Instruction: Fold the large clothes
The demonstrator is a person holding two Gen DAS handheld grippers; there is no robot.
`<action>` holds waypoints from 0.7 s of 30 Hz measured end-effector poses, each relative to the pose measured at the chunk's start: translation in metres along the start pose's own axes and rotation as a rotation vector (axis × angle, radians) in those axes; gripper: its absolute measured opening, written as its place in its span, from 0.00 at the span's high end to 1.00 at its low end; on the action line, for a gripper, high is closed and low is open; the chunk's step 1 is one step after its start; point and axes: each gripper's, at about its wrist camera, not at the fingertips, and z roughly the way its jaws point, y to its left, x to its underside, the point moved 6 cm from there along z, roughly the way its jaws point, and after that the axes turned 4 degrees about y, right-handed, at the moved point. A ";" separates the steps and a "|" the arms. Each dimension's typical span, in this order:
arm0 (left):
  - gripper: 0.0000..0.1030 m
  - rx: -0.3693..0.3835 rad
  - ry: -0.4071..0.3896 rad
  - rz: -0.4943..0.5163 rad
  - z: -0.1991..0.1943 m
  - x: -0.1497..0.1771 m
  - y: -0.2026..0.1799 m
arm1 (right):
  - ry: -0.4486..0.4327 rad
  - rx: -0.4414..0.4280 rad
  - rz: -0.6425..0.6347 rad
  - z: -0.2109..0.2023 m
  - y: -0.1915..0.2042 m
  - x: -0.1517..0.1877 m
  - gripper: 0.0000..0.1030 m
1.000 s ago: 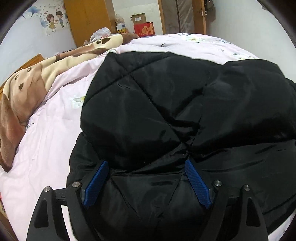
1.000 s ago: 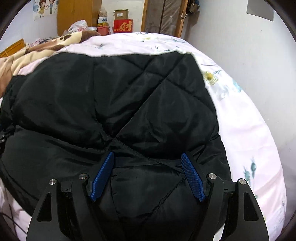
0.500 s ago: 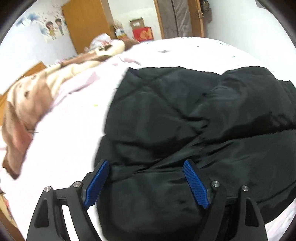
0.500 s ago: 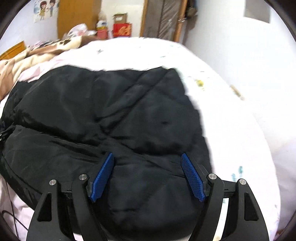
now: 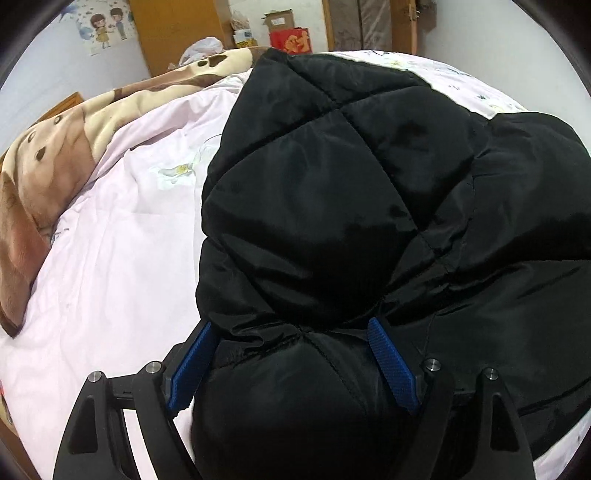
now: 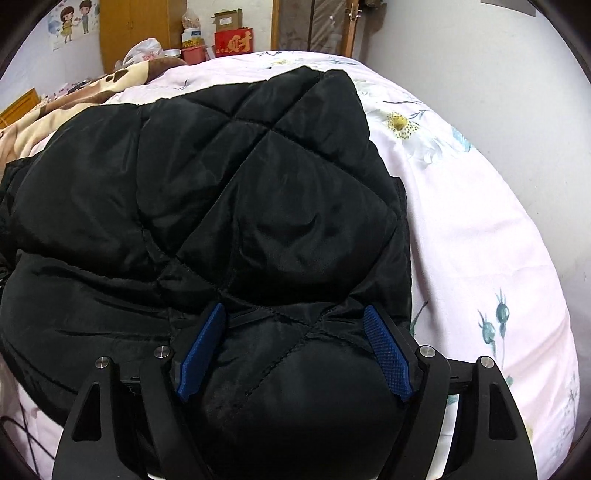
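Note:
A black quilted padded jacket lies folded on a pink bed sheet; it also fills the right wrist view. My left gripper is open, its blue pads on either side of a bulging fold at the jacket's left near edge. My right gripper is open too, its blue pads straddling a puffy fold at the jacket's right near edge. The fabric swells up between both pairs of fingers and hides what lies under it.
A brown and cream blanket is bunched at the left of the bed. A wooden wardrobe, boxes and a door stand beyond the bed. A white wall runs along the bed's right side.
Both grippers rose back from the jacket half a second ago, then came down close onto its near edge again. Jacket folds now bulge between the open fingers.

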 end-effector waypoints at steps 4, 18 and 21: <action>0.19 0.080 -0.018 0.003 -0.019 -0.006 0.023 | -0.017 -0.043 -0.028 -0.022 -0.013 -0.007 0.25; 0.08 0.408 0.164 -0.003 0.009 -0.016 0.074 | 0.033 -0.231 0.114 -0.040 -0.094 0.018 0.24; 0.06 0.464 0.189 -0.085 0.024 -0.025 0.090 | 0.069 -0.275 0.129 -0.030 -0.096 0.019 0.24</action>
